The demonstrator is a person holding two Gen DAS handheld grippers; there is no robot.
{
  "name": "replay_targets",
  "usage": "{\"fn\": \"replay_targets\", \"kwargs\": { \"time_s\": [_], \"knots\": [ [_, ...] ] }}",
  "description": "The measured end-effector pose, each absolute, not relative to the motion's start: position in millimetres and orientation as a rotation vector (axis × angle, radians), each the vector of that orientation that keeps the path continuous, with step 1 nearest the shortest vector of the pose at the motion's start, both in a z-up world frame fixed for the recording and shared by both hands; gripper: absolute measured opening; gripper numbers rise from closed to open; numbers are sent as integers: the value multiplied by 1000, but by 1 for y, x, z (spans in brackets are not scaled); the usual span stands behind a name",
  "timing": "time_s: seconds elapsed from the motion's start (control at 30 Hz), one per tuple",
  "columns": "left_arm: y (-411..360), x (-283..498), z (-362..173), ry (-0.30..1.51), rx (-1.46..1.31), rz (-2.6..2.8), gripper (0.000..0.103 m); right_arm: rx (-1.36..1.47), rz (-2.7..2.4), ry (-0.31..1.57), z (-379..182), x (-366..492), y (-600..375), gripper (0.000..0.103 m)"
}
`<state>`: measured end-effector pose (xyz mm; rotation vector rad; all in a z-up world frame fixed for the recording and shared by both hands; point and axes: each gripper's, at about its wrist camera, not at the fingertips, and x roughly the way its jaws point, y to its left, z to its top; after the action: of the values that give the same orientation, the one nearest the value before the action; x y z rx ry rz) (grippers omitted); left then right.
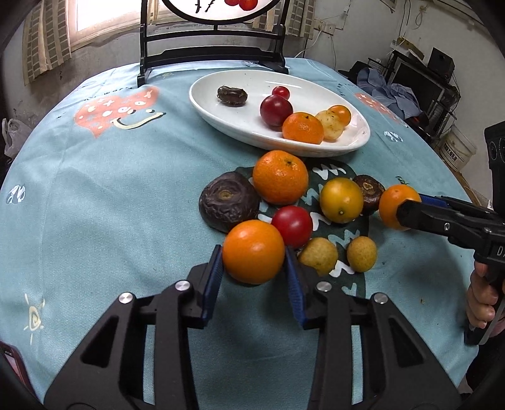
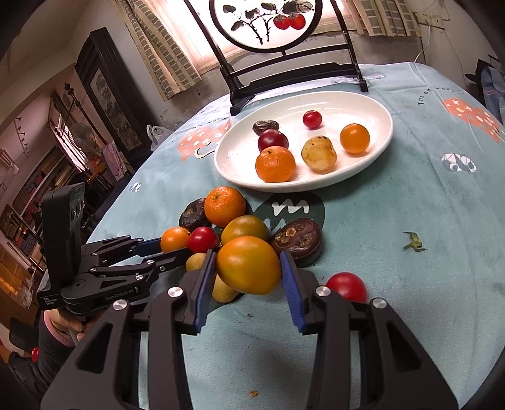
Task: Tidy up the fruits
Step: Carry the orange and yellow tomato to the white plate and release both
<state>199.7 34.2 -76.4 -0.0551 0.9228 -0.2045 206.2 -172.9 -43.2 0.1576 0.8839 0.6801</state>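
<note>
A white oval plate (image 1: pixel 221 107) at the back of the table holds several fruits; it also shows in the right wrist view (image 2: pixel 375 116). A pile of loose fruit lies in front of it. My left gripper (image 1: pixel 254 271) is shut on a smooth orange fruit (image 1: pixel 253 250), seen from the side in the right wrist view (image 2: pixel 174 239). My right gripper (image 2: pixel 248 279) is shut on another orange fruit (image 2: pixel 248 268), which shows at the pile's right end in the left wrist view (image 1: pixel 394 205). A mandarin (image 1: pixel 280 181), a red tomato (image 1: pixel 293 225) and a dark wrinkled fruit (image 1: pixel 228 205) lie between.
A black wooden stand with a round painted panel (image 2: pixel 268 22) stands behind the plate. A loose red tomato (image 2: pixel 347 287) lies right of my right gripper. A green scrap (image 2: pixel 414 244) lies on the teal tablecloth (image 1: pixel 94 205). Shelves and clutter surround the table.
</note>
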Motion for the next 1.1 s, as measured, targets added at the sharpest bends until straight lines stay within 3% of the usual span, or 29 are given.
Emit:
{"fn": "replay_targets", "kwargs": {
  "time_s": [0.43, 0.63, 1.1],
  "knots": [
    [31, 184, -31, 739, -99, -254, 38, 111, 664, 709, -24, 197, -173, 42],
    [15, 225, -10, 697, -95, -227, 38, 100, 578, 604, -11, 229, -175, 42],
    [22, 330, -40, 820, -137, -70, 38, 109, 476, 686, -31, 319, -180, 42]
  ]
}}
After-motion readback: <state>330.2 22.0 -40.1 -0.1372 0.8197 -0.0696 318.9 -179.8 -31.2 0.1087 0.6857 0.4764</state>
